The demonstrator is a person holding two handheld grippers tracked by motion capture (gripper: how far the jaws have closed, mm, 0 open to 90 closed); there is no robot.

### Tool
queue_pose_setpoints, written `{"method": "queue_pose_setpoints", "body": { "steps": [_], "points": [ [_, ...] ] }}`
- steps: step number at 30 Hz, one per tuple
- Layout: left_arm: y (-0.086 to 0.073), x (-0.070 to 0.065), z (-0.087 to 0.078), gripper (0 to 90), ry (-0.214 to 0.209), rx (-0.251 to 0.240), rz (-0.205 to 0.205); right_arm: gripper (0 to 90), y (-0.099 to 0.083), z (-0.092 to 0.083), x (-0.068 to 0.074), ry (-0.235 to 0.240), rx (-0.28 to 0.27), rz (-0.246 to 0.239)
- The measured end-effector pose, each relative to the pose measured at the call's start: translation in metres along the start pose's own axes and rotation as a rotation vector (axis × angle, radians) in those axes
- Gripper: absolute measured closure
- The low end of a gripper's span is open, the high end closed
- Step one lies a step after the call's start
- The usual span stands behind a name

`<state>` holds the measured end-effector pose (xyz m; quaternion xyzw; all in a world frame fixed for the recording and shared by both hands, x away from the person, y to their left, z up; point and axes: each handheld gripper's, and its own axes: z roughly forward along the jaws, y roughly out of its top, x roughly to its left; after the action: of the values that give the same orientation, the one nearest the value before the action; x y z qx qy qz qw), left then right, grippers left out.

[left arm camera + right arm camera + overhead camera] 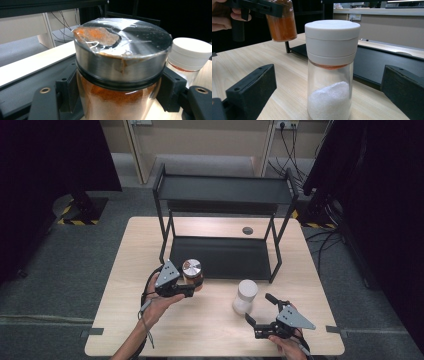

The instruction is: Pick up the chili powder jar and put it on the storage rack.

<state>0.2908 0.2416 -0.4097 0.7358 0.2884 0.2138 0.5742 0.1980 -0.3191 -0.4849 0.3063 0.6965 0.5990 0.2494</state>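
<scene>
Pinching the orange-spice jar (117,75) in the left gripper (186,287) just above the worktop (125,270) before the rack (222,227), likely shelving next; right gripper (262,320) gaping beside the white-capped jar (329,75).

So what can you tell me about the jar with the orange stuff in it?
The jar is clear glass, mostly full of orange powder, and has a wide shiny metal lid with a dark ring under it. Clear film and an orange smear lie across the lid's top. The jar is upright, clamped at its sides between the black jaws of the left gripper, and the right gripper view shows it lifted off the table, in front of the black shelf. Nothing else touches it.
</scene>
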Motion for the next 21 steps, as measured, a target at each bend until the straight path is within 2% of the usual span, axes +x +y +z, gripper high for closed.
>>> {"method": "queue_pose_setpoints", "body": {
  "steps": [13,21],
  "points": [
    [0.021,0.005,-0.002,30.4,-0.015,0.001,-0.021,0.4,0.0,0.0,0.0,-0.001,-0.004,0.003],
    [0.05,0.01,-0.007,30.4,-0.008,0.008,-0.024,0.4,0.0,0.0,0.0,0.0,-0.001,0.005]
  ]
}}
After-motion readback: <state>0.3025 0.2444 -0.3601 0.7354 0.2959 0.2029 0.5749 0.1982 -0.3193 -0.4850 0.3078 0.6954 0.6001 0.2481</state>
